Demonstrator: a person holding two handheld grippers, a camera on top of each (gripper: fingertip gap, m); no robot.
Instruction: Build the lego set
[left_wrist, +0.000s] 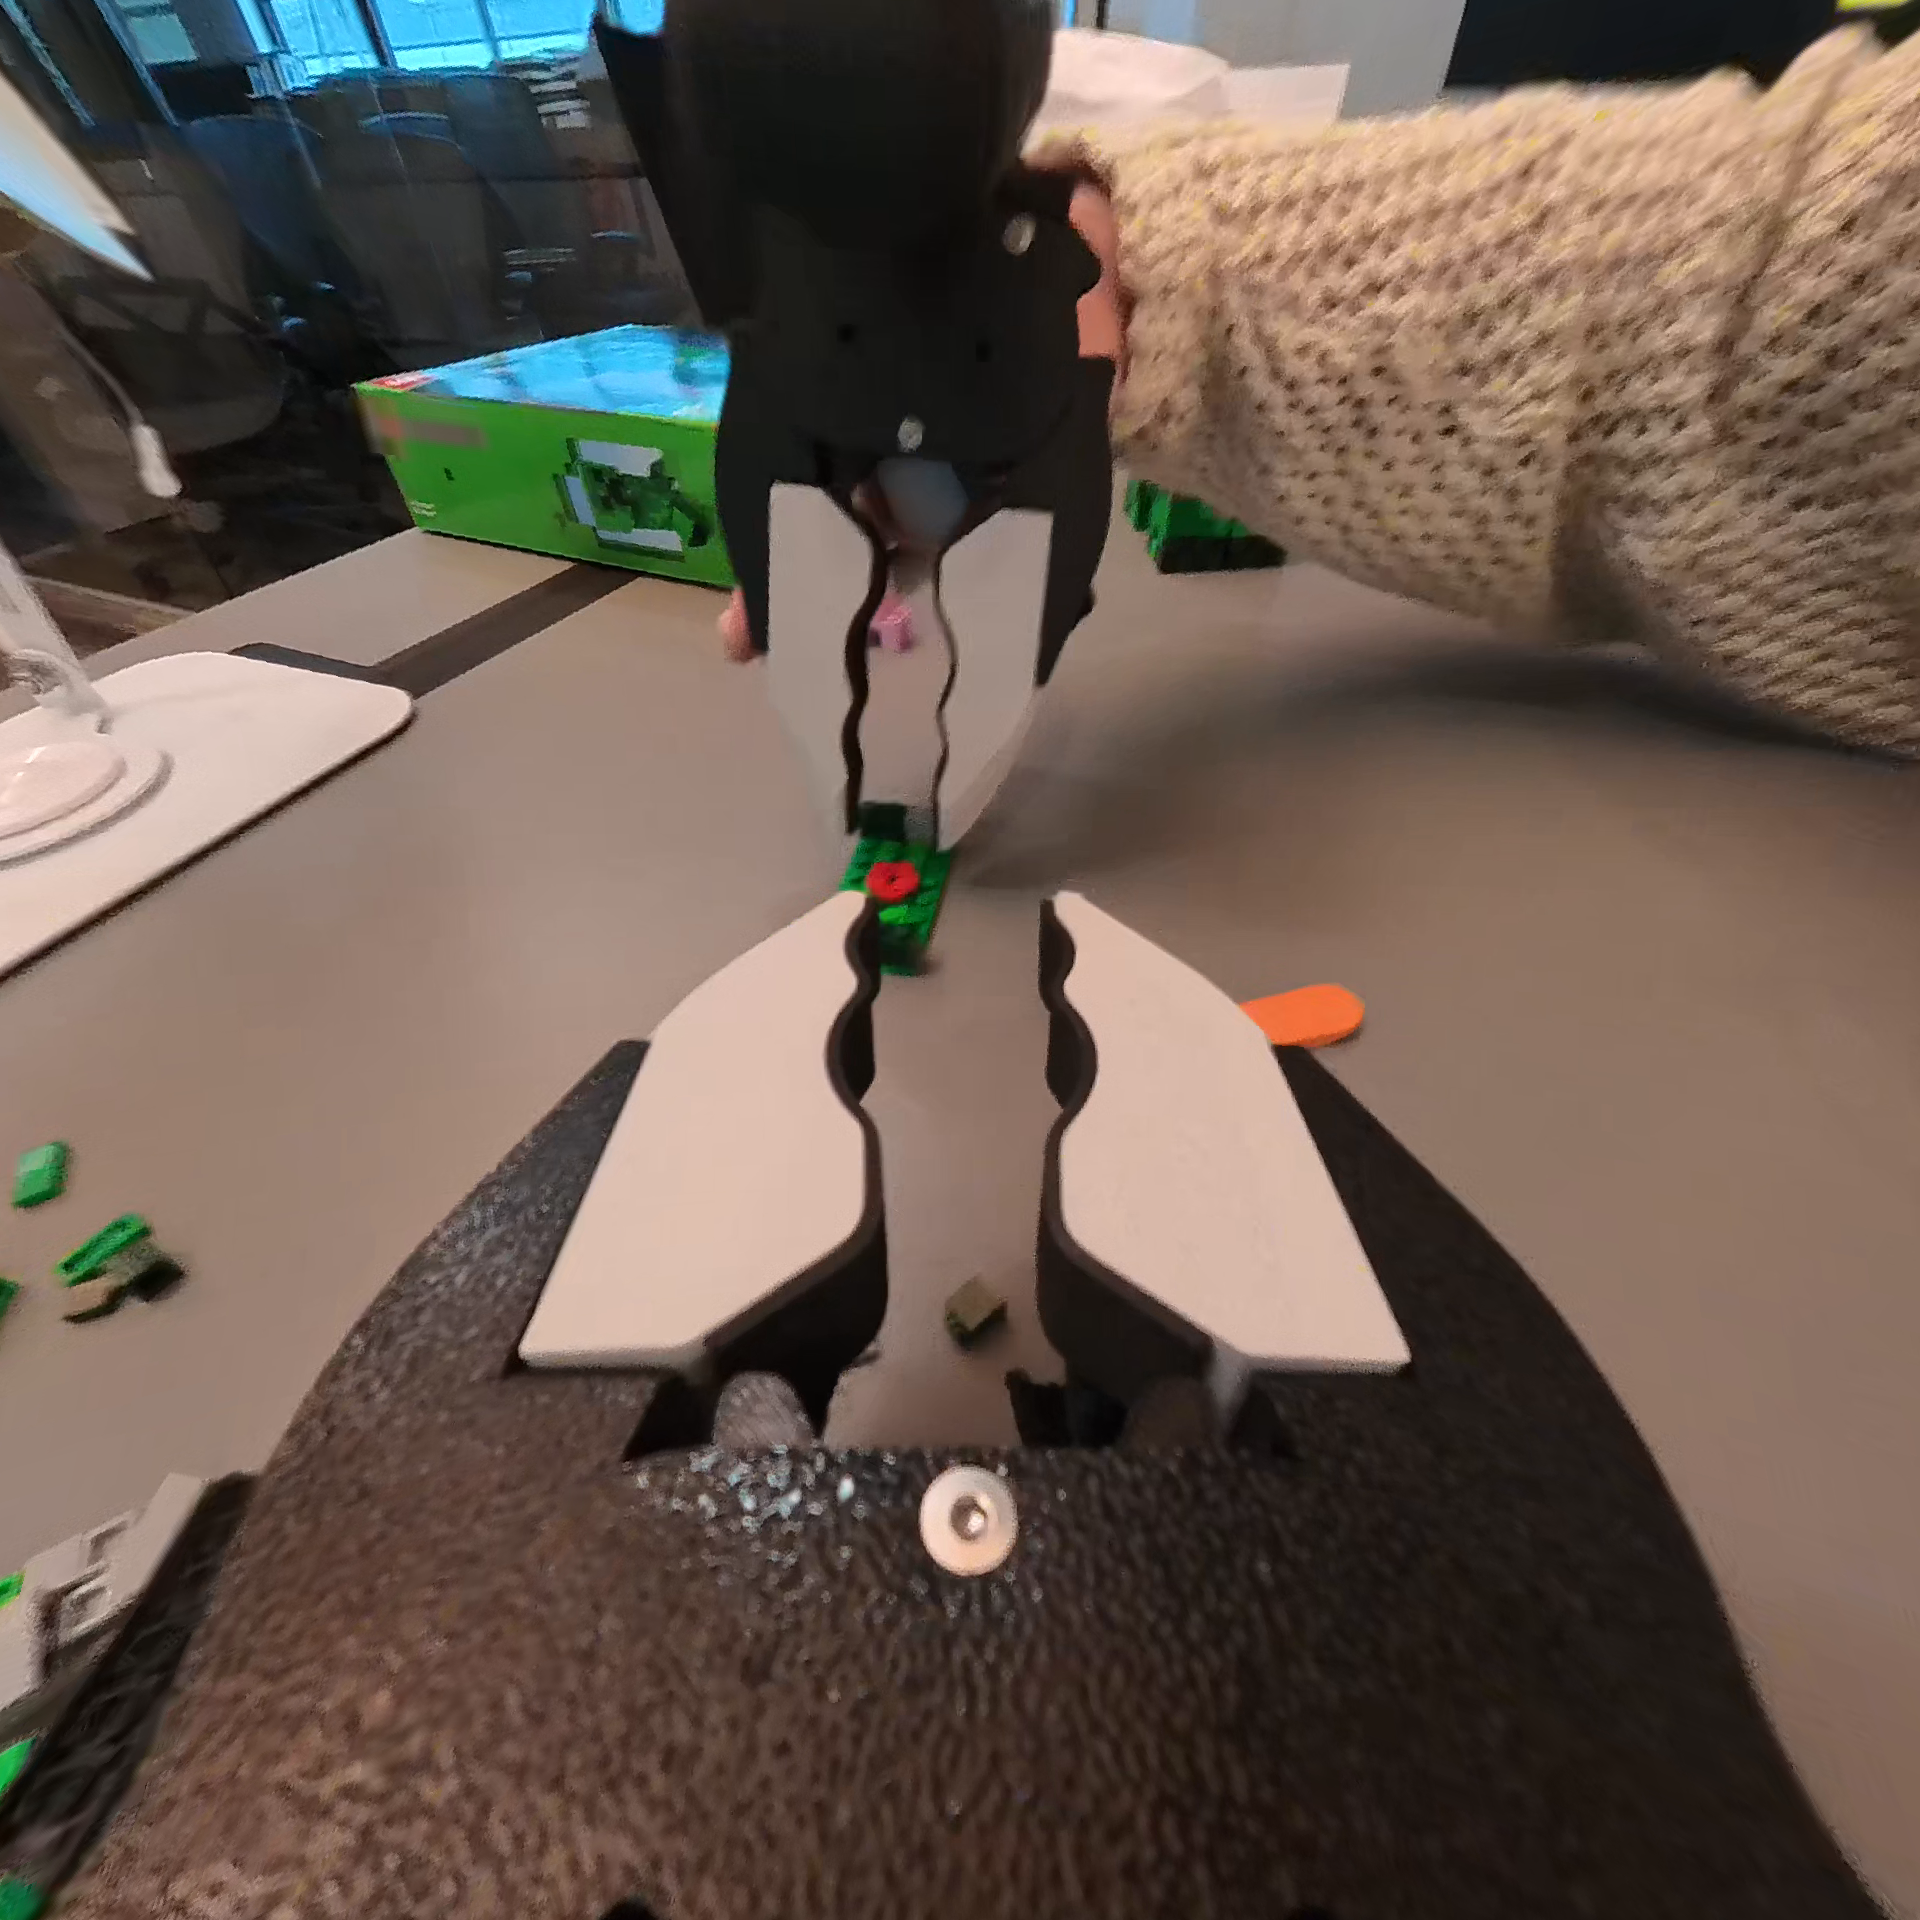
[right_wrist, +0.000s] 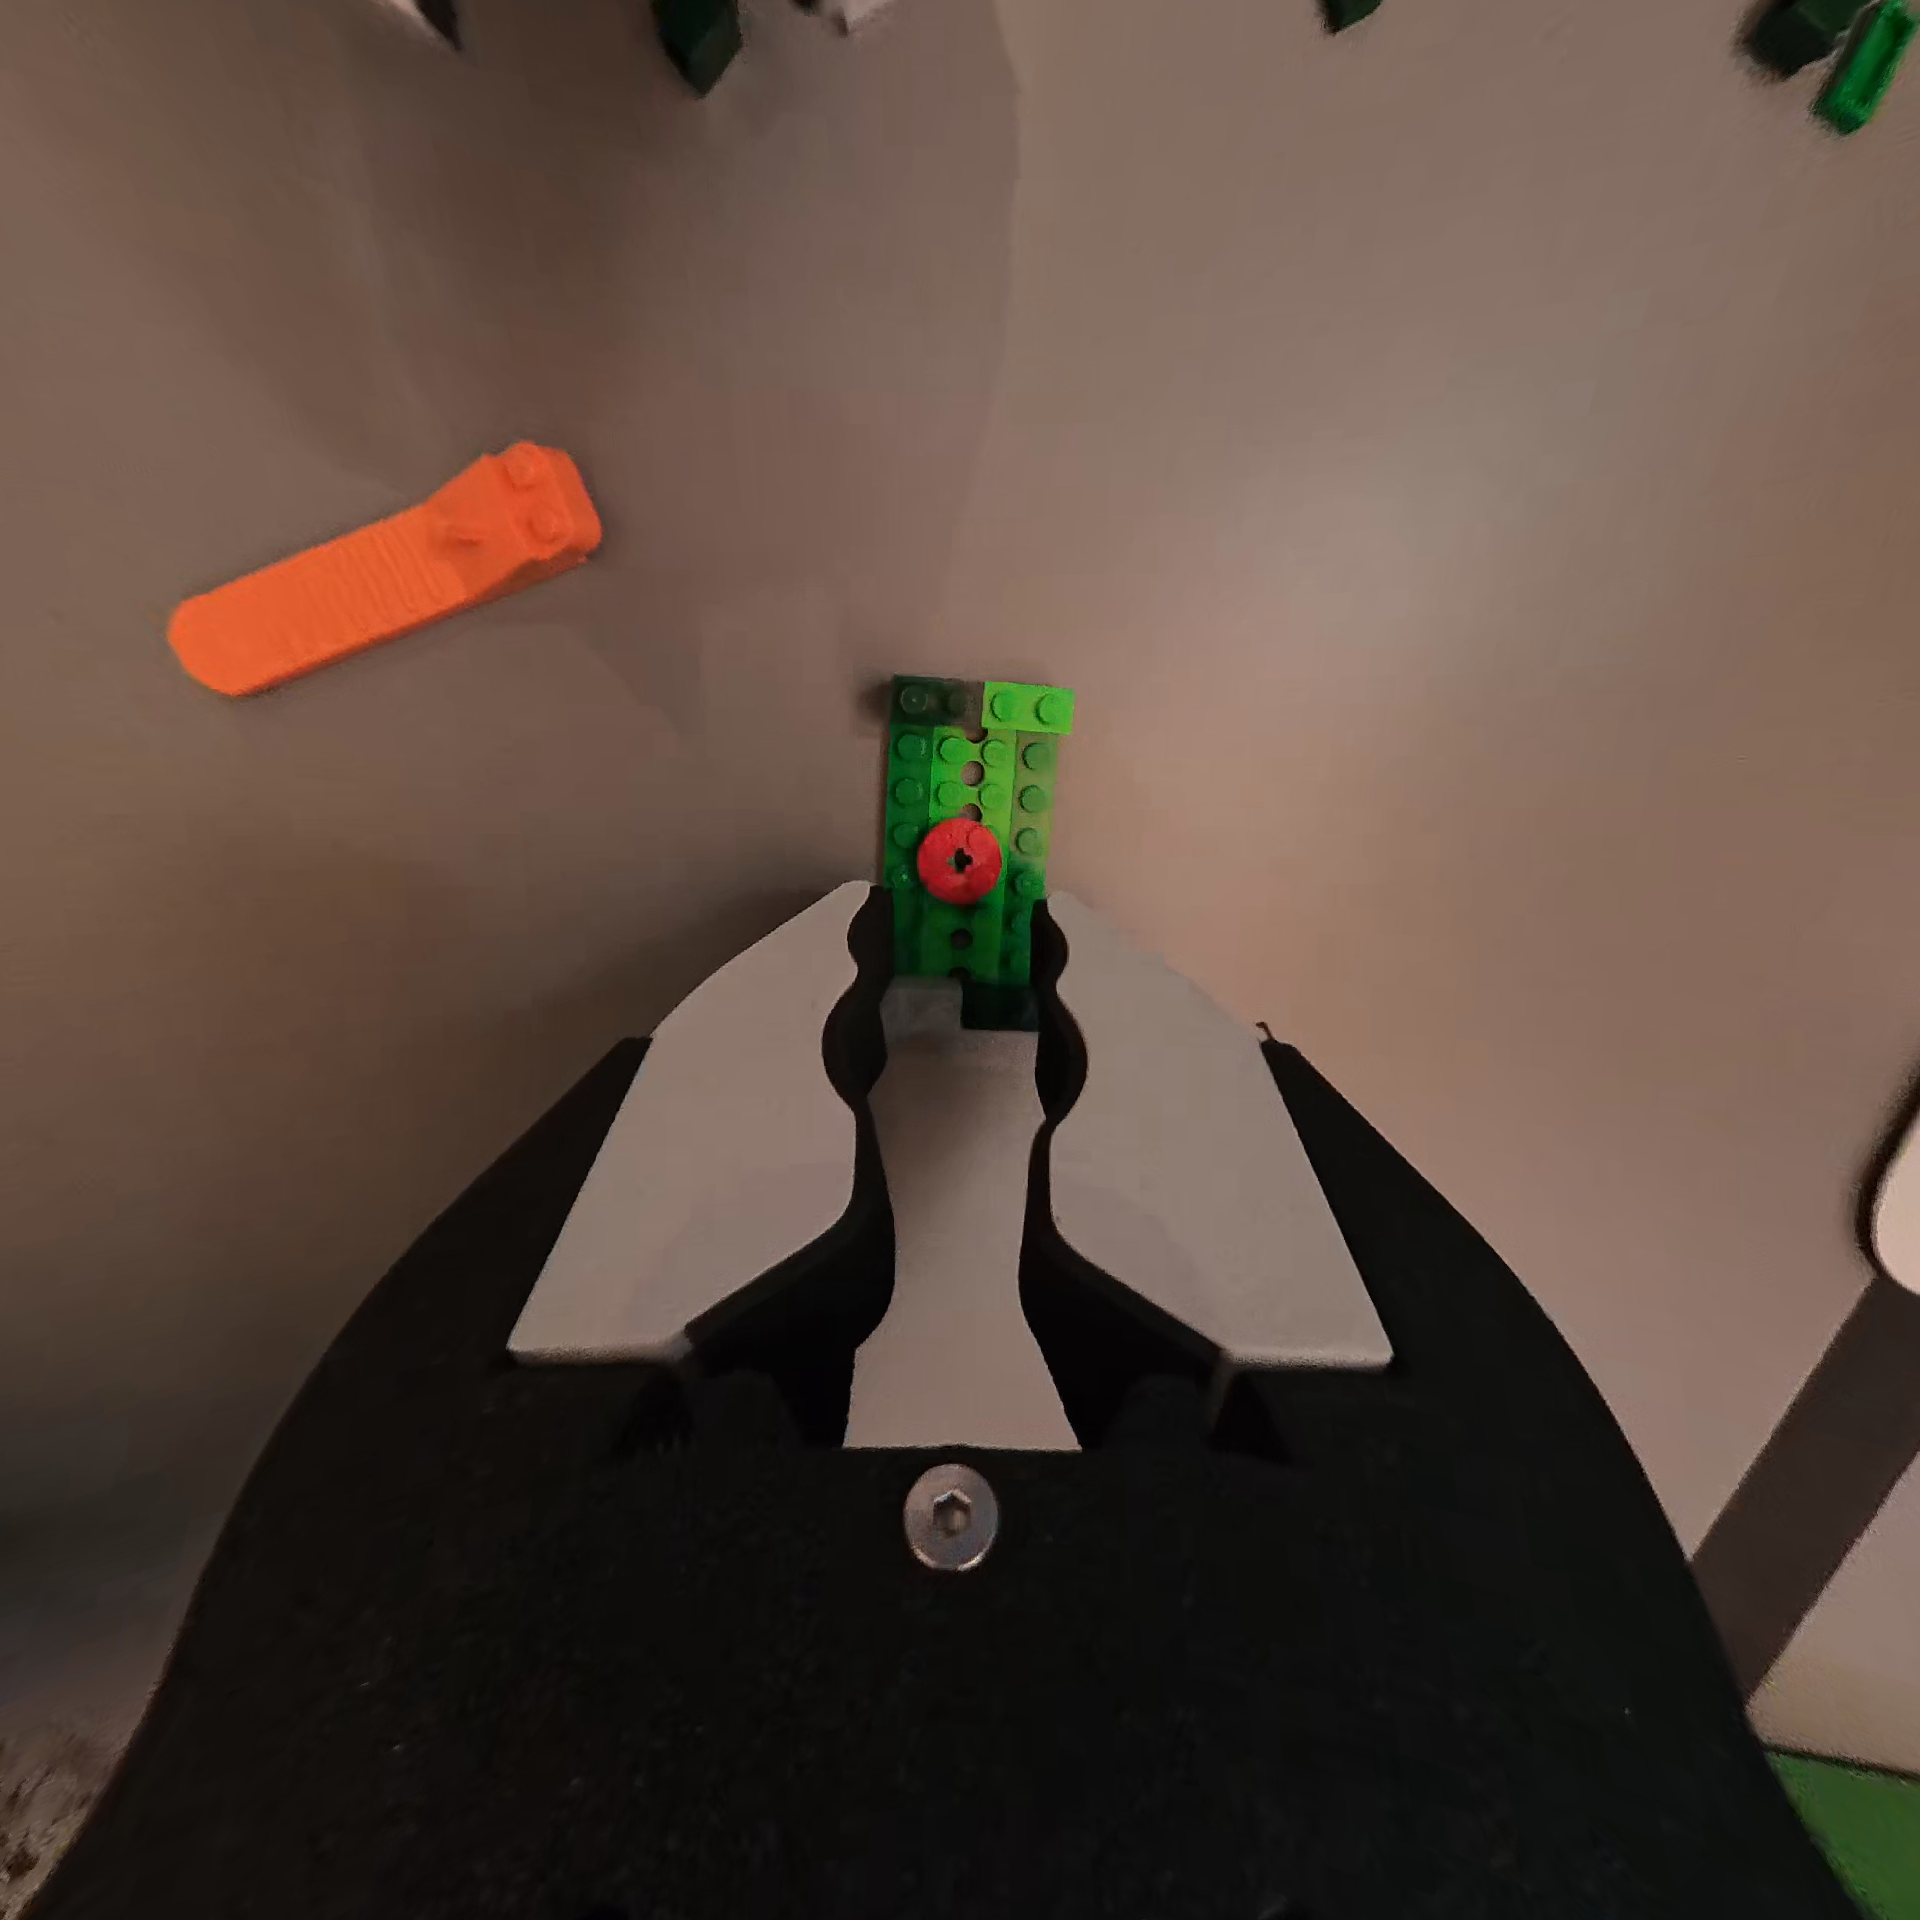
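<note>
The flat green studded plastic plate assembly (right_wrist: 971, 831) lies on the plain grey surface (right_wrist: 1455, 623), between the two grippers, which face each other along its length.

**Left to right, right wrist view**

1. An orange wedge-shaped plastic brick separator (right_wrist: 384, 577) lies well apart to the left of the assembly, untouched. It is probably kept there for correcting misplaced bricks.
2. The right gripper (right_wrist: 956, 904) straddles the near end of the assembly. Its jaws sit against both long edges and appear clenched on the plate. The likely purpose is to steady the assembly on the surface while the next brick is fitted.
3. Loose green bricks (right_wrist: 1849, 62) lie along the far edge, well apart.

**Left gripper**

The left gripper (left_wrist: 956, 914) hovers just short of the assembly's other end. Its jaws are released and hold nothing. One fingertip (left_wrist: 847, 914) overlaps the plate's edge in the left wrist view; contact cannot be confirmed.

**Assembly appearance**

- Long rectangular plate in mixed light and dark green strips.
- A row of holes runs down the centre line.
- A small red round stud piece (right_wrist: 960, 858) with a cross-shaped hole sits on the centre line, near the right gripper.
- A grey piece and a dark green piece sit at the gripped end.
</note>
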